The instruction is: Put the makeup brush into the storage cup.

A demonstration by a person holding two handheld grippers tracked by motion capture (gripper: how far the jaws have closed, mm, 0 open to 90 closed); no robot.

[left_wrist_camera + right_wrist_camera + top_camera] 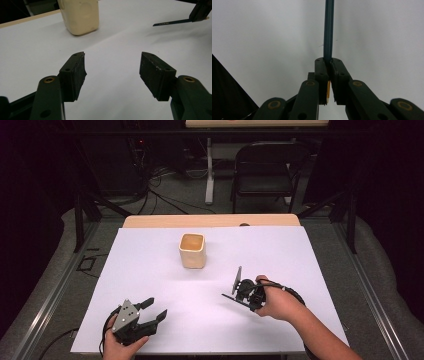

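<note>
Holding a thin dark blade-like tool [236,281], maybe a knife, the right gripper [243,290] has its jaws clamped tight on one end; in the right gripper view the strip [328,30] runs straight up out of the closed pads, with a bit of yellow, likely the handle, tucked between them. Tool is lifted off the white table sheet [150,270], right of centre and nearer the person than the cream square cup [193,250], well apart from it. Left gripper [150,312] sits low at the front left, jaws spread wide, nothing between them; its view looks toward the cup [80,16] and the tool tip [170,22]. Step looks like carry phase, tool already picked. Next move probably: swing the tool over the cup mouth, tip the blade down, let go. Needs clean alignment with the opening; left could steady the cup.
</note>
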